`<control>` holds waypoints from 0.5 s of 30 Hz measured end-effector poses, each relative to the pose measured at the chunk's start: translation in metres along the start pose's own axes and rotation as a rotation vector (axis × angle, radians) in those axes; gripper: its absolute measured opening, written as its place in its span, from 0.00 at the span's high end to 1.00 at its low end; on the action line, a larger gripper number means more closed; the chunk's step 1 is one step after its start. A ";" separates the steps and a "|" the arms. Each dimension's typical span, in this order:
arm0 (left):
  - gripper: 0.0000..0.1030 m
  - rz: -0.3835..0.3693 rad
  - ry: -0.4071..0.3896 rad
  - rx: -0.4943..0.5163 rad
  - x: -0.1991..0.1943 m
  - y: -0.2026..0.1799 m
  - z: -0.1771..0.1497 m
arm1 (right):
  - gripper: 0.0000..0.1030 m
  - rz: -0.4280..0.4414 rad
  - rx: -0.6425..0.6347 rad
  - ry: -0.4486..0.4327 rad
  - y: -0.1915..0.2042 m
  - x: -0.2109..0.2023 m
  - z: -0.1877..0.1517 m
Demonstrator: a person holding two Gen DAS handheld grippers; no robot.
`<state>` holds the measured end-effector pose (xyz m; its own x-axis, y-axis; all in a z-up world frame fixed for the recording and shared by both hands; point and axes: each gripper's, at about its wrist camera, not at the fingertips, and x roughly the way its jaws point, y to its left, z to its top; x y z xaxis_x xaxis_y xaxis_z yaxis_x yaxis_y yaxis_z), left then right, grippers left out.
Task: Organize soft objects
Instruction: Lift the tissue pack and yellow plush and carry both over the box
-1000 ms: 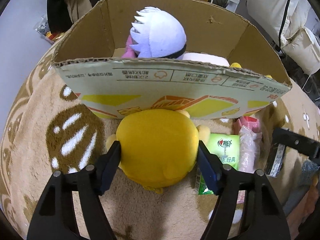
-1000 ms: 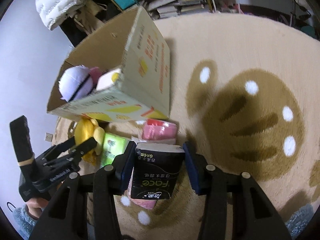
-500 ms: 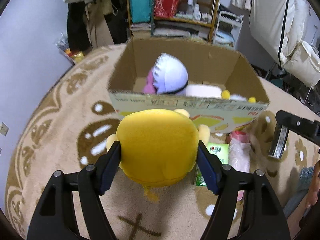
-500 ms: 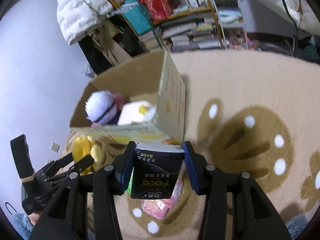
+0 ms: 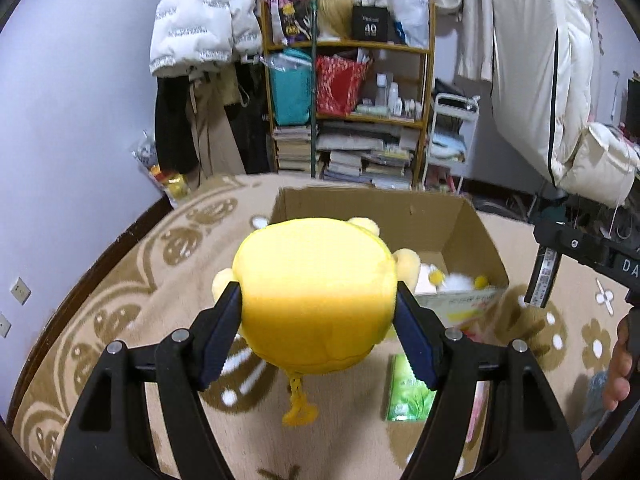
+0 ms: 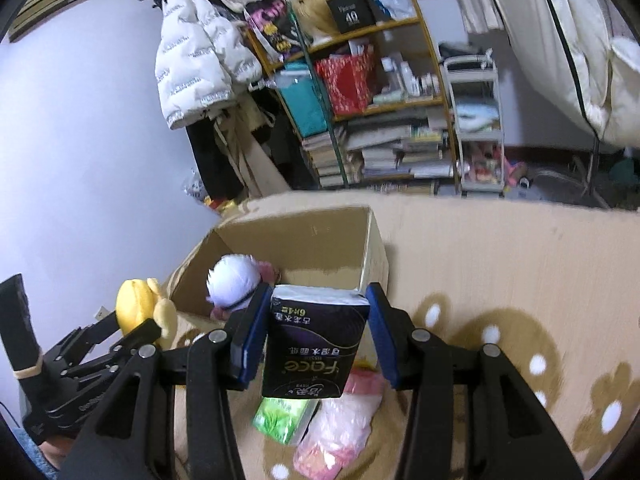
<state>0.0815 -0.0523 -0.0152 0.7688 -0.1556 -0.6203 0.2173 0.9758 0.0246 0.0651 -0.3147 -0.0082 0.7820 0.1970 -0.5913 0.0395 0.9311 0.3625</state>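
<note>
Beige rug with brown paw prints (image 6: 500, 264) carried an open brown cardboard box (image 5: 460, 232). Left claw (image 5: 318, 330) clenched on a round yellow plush toy (image 5: 316, 292), held above the box's near edge. Right claw (image 6: 316, 336) gripped a black tissue pack (image 6: 312, 348) just before the box. Green tissue pack (image 6: 280, 420) lay on the rug.

- The black tissue pack (image 6: 316, 344), seen upside down from the right wrist, reads "Face" in large silver letters; smaller Chinese characters and a "6" stand near its far end, too small to read fully.
- The black box (image 5: 370, 23) on the top shelf of the bookshelf (image 5: 428, 76) carries a white "40".
- The right gripper's body (image 5: 588, 249), seen from the left wrist, shows the white letters "DA".
</note>
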 end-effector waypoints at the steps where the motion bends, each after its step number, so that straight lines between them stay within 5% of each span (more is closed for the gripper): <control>1: 0.30 0.005 -0.010 0.002 -0.001 0.000 0.002 | 0.51 0.000 -0.006 -0.009 0.001 0.000 0.002; 15: 0.30 0.046 -0.110 0.033 0.016 0.004 0.030 | 0.51 -0.048 -0.161 -0.091 0.030 0.023 0.018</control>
<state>0.1128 -0.0550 -0.0011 0.8393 -0.1287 -0.5282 0.1989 0.9769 0.0781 0.0956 -0.2872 0.0017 0.8347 0.1291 -0.5353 -0.0160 0.9774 0.2108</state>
